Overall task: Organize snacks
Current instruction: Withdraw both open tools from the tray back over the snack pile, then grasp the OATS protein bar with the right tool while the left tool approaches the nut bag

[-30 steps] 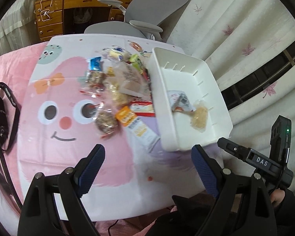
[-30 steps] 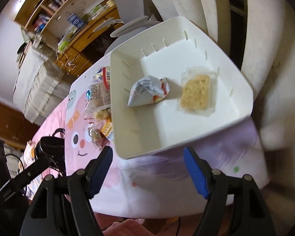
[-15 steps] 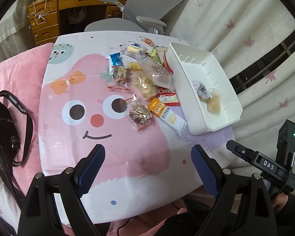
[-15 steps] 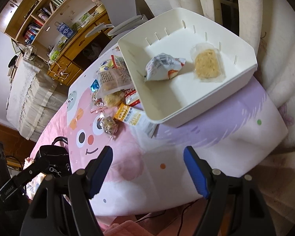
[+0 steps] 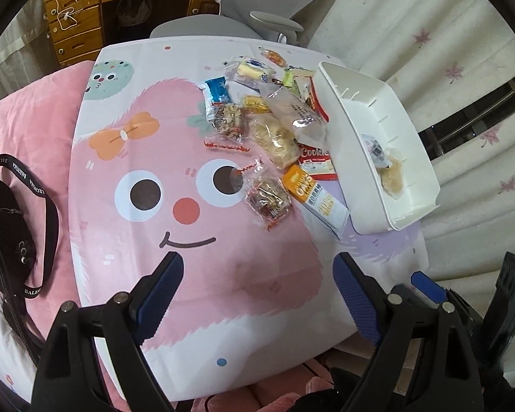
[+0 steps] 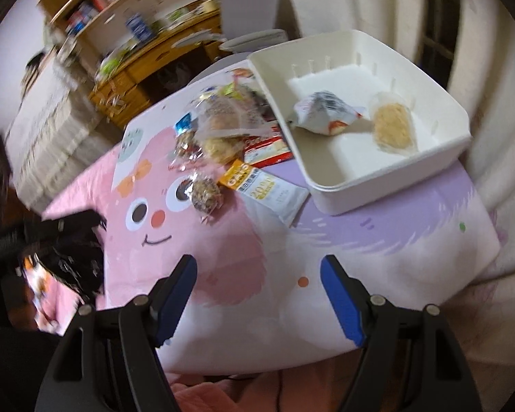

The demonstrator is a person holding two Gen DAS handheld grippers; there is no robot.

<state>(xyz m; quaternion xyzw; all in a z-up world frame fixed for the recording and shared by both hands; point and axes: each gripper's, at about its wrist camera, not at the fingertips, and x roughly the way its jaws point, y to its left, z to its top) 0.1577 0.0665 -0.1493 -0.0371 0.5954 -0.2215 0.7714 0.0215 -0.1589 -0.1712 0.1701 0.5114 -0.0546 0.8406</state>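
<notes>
1. Setting: a desk (image 5: 127,274) covered by a cartoon cloth with a pink smiling face; a pale curtain (image 5: 429,34) hangs along its right edge, and a grey office chair (image 5: 257,7) and a wooden drawer unit (image 5: 79,27) stand behind it.
2. Snack pile (image 5: 274,127): a loose heap of wrapped snacks lies on the far right part of the desk, just left of the bin. Nearest items: an orange-and-white oat bar packet (image 5: 314,195) and a clear pack of nut clusters (image 5: 269,201), side by side. A red-and-white cookie pack (image 5: 316,163) sits behind the oat bar, against the bin's wall.
3. White plastic bin (image 6: 439,151): sits at the desk's right edge, its near left corner touching or overlapping the end of the oat bar packet. Inside lie two items: a crumpled white pouch (image 6: 322,113) and a clear bag with a yellowish cake (image 6: 393,128), close together.
4. Left claw (image 5: 257,288): blue pads spread wide, nothing between them, hanging above the bare near part of the cloth, well apart from the pile.
5. Right claw (image 6: 257,290): likewise spread wide and empty, over the near edge of the desk; this view is motion-blurred.
6. Black bag with a lettered strap (image 5: 34,206): lies on the pink bedding left of the desk.
</notes>
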